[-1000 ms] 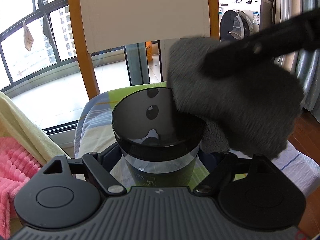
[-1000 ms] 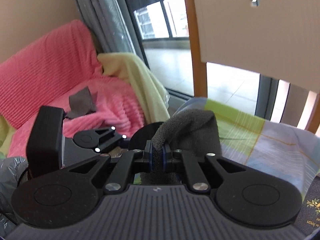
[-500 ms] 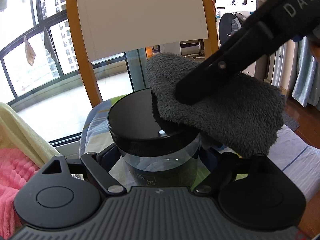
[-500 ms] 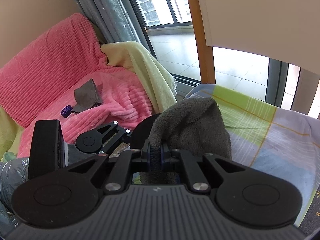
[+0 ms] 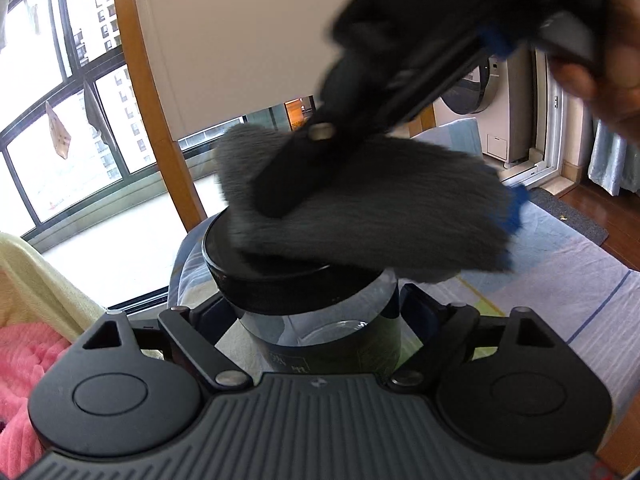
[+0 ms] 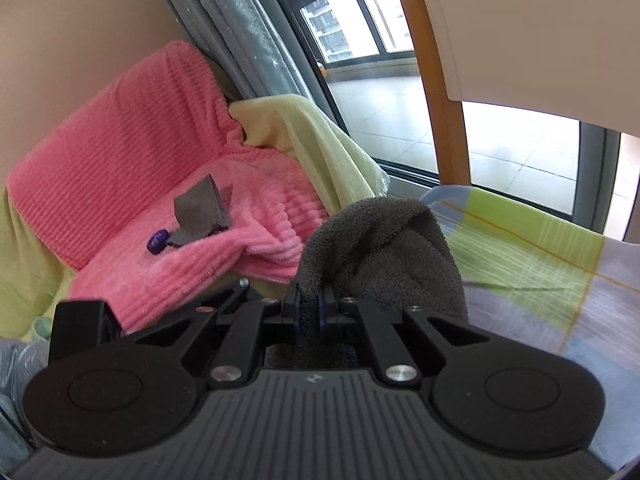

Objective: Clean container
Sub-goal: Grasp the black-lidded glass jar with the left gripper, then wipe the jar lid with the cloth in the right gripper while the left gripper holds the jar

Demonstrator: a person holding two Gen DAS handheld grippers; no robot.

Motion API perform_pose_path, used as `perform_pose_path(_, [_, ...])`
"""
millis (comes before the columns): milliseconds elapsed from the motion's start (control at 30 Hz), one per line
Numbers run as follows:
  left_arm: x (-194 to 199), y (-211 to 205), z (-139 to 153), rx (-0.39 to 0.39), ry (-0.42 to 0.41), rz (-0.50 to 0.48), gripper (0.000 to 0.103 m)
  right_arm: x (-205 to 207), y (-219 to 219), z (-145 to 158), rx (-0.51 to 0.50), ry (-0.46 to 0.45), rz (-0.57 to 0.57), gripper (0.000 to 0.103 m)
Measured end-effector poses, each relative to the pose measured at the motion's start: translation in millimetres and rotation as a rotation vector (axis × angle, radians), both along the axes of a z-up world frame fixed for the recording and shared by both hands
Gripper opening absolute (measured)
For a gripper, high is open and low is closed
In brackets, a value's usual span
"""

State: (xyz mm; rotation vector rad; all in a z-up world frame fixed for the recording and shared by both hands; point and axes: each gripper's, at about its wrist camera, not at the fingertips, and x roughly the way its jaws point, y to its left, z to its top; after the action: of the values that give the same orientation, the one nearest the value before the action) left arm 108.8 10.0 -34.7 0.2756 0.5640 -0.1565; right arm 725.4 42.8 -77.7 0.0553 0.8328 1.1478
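Right gripper [image 6: 309,316] has been closing, pinching fuzzy dark-grey cloth [image 6: 380,248]; left gripper [image 5: 320,316] has been opening, its jaws around the black-lidded clear jar [image 5: 320,320]; label print unreadable.

The left gripper [image 5: 320,312] points forward and somewhat down, its jaws apart on either side of a jar [image 5: 320,320], and they have just been opening a little. The right gripper [image 6: 310,314] comes in from the upper right, tilted down, its jaws just closing tight on a grey cloth [image 6: 380,248]. A hand [image 5: 600,60] holds it, blurred.
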Motion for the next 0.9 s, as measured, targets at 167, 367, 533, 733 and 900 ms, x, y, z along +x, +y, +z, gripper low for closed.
perform_pose_path(167, [-0.9, 1.6, -0.6, 0.000, -0.009, 0.001, 0.088, 5.8, 14.7, -3.5, 0.029, -0.019, -0.015, 0.002])
perform_pose_path(367, [-3.0, 4.0, -0.9, -0.011, -0.012, -0.005, 0.088, -10.3, 12.1, 8.3, 0.011, -0.130, -0.163, 0.006])
perform_pose_path(533, [-7.3, 5.1, 0.7, -0.020, -0.015, -0.006, 0.088, -22.2, -27.1, 36.2, 0.066, -0.111, -0.150, 0.008])
perform_pose_path(733, [-12.4, -1.3, 0.8, -0.007, -0.027, -0.014, 0.088, -43.9, -44.7, 40.2, 0.000, -0.073, 0.017, 0.008])
perform_pose_path(900, [-14.3, -4.7, -4.2, 0.014, -0.044, -0.031, 0.088, -32.6, -28.0, 17.3, -0.065, 0.013, 0.035, 0.006])
